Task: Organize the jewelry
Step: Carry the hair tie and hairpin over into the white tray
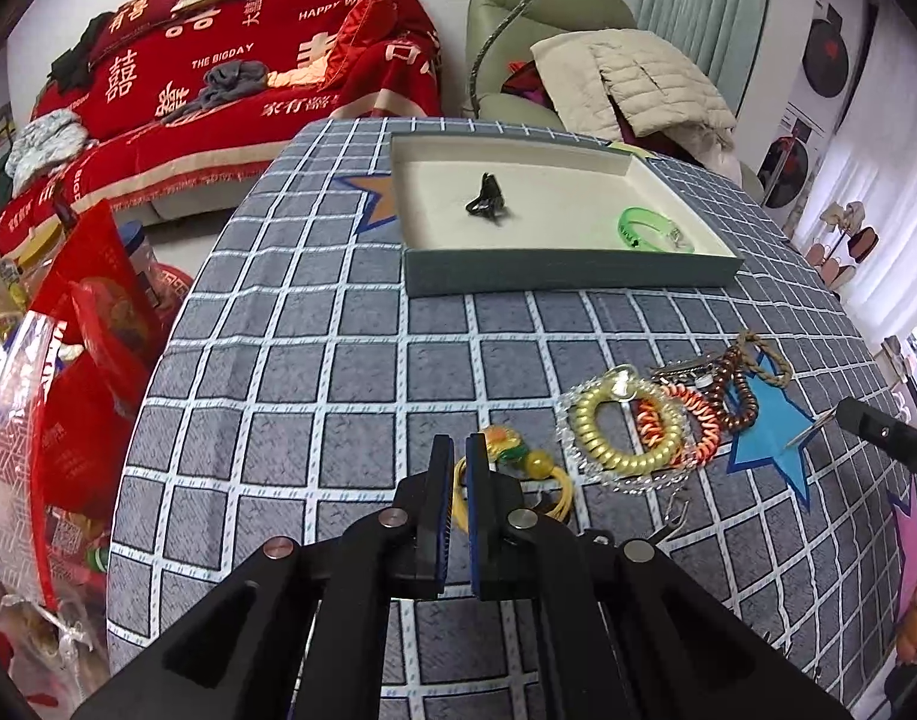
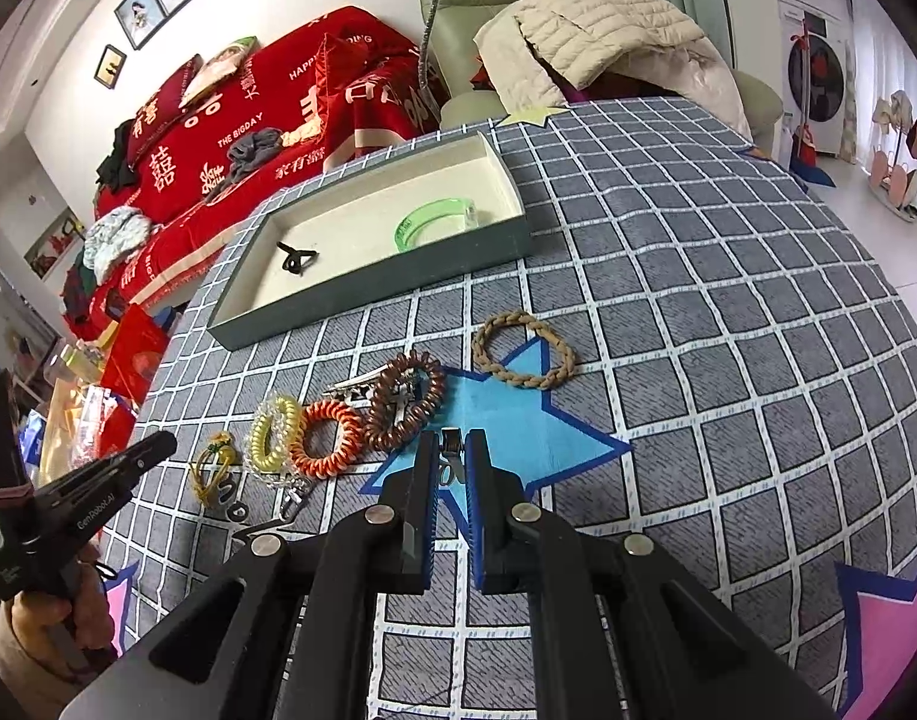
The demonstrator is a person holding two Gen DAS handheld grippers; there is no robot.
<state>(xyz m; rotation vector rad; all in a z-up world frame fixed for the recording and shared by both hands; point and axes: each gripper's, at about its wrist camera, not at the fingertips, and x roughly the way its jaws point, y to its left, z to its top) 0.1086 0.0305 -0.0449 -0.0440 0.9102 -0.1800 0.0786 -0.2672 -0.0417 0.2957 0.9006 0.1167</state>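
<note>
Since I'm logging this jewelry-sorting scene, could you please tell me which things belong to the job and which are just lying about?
Job:
- box, holding green bangle and black clip
- yellow coil band
- orange coil band
- brown coil band
- braided band

Lying about:
- red blanket
- beige jacket

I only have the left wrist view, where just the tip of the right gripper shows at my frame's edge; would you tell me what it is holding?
Observer: The right gripper is shut on a small metal piece, pinched between its fingers over the blue star.
Operator: Thank you. In my view the braided ring overlaps the brown coil; are they touching?
Observer: No, the braided ring lies apart from the brown coil, with bare cloth between them, and it rests partly on the star's upper point.
</note>
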